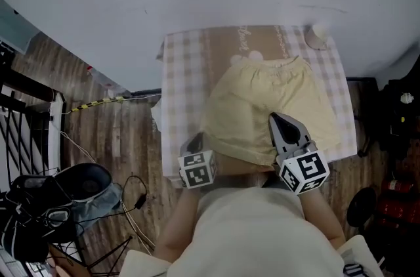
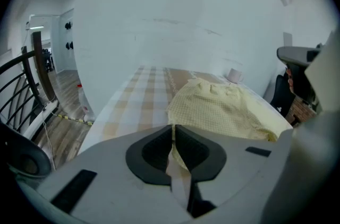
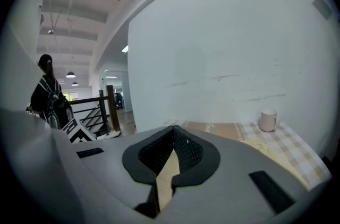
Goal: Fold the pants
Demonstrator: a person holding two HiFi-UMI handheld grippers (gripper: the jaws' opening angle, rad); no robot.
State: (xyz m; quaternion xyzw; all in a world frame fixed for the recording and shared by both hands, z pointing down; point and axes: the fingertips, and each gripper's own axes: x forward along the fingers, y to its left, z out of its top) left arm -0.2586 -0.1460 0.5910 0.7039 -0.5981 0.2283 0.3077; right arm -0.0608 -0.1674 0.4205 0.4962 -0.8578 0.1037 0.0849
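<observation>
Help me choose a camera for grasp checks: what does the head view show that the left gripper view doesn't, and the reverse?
Only the head view: the person's torso and dark gear on the floor. Only the left gripper view: the left gripper pinching the hem of the yellow pants, plus a black railing. Both: the pants, the checked cloth and the white cup.

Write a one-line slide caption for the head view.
Left claw and right claw grip the yellow pants on the checked tablecloth.
</observation>
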